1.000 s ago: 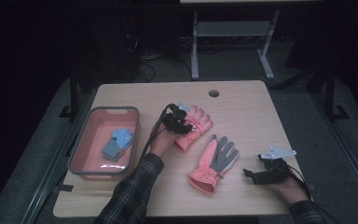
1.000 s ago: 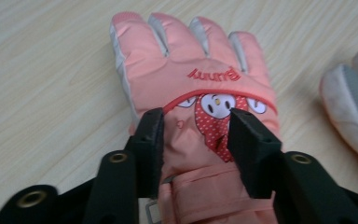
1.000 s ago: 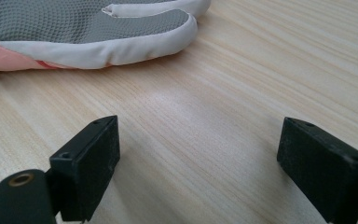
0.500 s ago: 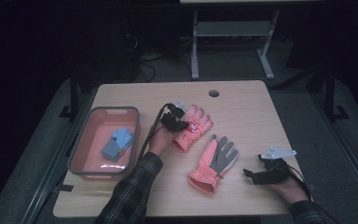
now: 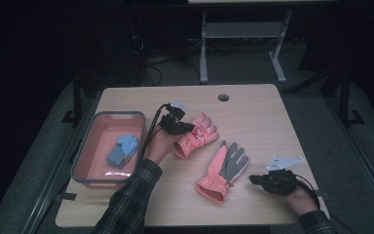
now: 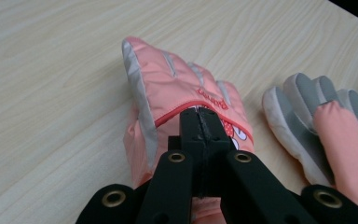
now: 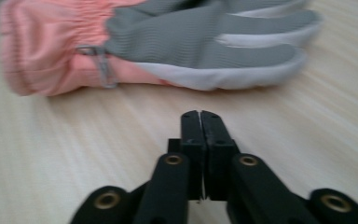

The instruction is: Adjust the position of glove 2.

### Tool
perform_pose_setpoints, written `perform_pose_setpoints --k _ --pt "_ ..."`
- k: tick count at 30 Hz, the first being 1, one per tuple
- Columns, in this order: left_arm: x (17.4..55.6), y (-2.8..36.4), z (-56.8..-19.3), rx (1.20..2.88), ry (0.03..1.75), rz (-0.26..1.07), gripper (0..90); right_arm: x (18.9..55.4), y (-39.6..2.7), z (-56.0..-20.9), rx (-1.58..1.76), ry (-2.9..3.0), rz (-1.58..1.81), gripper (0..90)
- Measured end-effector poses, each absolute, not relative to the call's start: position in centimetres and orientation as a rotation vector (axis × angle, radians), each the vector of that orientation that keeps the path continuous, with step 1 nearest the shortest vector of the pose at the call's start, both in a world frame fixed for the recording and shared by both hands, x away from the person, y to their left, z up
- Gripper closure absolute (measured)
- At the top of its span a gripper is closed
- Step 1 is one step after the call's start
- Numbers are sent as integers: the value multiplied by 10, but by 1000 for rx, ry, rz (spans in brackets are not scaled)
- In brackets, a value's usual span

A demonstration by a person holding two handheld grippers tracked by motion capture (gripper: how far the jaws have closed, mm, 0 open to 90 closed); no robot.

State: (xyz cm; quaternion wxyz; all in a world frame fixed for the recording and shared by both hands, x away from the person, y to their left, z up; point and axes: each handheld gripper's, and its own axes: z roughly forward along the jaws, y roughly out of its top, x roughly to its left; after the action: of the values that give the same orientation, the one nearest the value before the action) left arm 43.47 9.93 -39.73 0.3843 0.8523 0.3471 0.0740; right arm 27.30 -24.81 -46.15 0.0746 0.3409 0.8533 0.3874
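Note:
A pink glove point(image 5: 199, 136) lies back up on the wooden table point(image 5: 263, 126). My left gripper point(image 5: 189, 127) rests on its back, and in the left gripper view its jaws point(image 6: 200, 119) stand pressed together, pinching the fabric of the pink glove point(image 6: 168, 88). A second pink glove with a grey palm point(image 5: 223, 170) lies palm up just to the right point(image 6: 326, 126). My right gripper point(image 5: 252, 179) sits low on the table, a short way from that glove's cuff side point(image 7: 168, 42). Its jaws point(image 7: 200, 116) have just been closing and are shut with nothing between them.
A pink basin point(image 5: 90, 141) stands at the table's left with a blue glove point(image 5: 122, 150) inside. A round cable hole point(image 5: 223, 97) lies near the far edge. A metal frame stands on the floor beyond the table.
My left gripper and the pink glove have shifted slightly left together. The right hand has stayed in place.

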Motion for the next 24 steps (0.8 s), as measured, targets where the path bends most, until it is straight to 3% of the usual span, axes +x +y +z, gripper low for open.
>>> perform_pose_setpoints --k 7,13,16,19,24 --pt "427 106 -381 2138 865 198 900 272 -227 -465 947 2633 1178 899" --pt "429 101 -396 2190 876 232 896 273 -225 -465 941 2638 1176 838" --pt "433 95 -407 2223 883 281 635 273 -226 -465 962 2627 1168 795" --pt "437 92 -419 2261 901 246 450 274 -227 -466 966 2632 1162 794" --pt "445 88 -440 2297 942 212 325 274 -227 -467 962 2642 1155 794"
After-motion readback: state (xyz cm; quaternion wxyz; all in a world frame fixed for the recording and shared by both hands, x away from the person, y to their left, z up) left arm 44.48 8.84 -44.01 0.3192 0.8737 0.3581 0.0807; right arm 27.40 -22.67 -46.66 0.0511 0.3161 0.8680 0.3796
